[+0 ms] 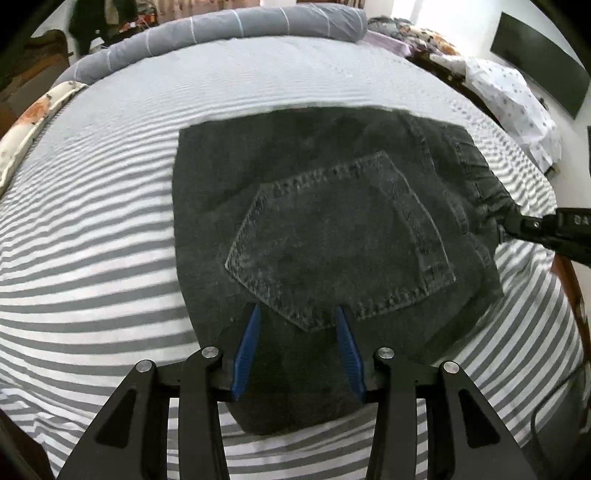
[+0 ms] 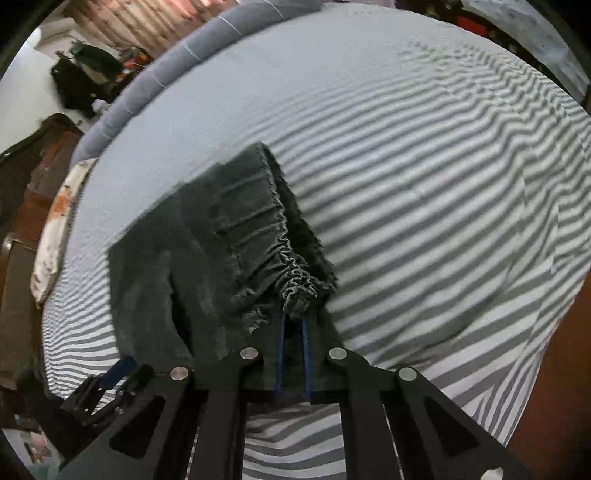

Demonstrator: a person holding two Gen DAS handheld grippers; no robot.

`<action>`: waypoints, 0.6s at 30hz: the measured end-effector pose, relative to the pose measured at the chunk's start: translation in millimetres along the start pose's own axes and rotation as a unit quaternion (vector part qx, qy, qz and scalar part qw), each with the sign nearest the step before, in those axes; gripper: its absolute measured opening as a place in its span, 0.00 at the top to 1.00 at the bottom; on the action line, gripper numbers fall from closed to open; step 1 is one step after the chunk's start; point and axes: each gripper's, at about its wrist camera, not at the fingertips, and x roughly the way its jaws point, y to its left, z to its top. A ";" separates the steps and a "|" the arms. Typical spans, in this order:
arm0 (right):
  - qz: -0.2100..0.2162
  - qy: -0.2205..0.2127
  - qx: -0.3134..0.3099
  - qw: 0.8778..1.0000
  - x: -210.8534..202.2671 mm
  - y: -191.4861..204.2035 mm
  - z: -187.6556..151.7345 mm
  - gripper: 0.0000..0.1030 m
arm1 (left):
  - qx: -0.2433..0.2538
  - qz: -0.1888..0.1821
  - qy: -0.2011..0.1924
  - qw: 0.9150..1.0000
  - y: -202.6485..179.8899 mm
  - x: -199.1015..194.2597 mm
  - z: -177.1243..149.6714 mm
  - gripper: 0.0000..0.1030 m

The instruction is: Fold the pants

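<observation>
On the striped bed (image 1: 92, 229), dark folded pants (image 1: 332, 229) are lying pocket-up; left tool (image 1: 297, 314) spread, resting over them; right tool (image 2: 292, 321) pinching gathered waistband, seen only in right view.

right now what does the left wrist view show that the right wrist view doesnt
Only the left wrist view shows the back pocket of the pants and the left hand-held gripper standing open over the denim.

Only the right wrist view shows the gathered waistband pinched in the shut right hand-held gripper.

Both show the dark pants on the striped bedsheet and the rolled grey blanket.
</observation>
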 end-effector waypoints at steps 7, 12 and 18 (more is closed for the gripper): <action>-0.012 0.013 0.004 1.000 8.8 -4.1 -7.3 0.95 | 0.026 0.013 -0.001 1.000 -3.2 6.9 -12.4 0.57; -0.013 0.012 0.014 1.000 4.5 -1.0 -10.3 0.97 | 0.017 0.005 0.000 1.000 2.2 5.7 -12.9 0.57; -0.017 0.005 0.013 1.000 -7.5 2.7 -18.5 0.97 | -0.013 0.006 -0.014 1.000 18.3 -4.6 -8.4 0.57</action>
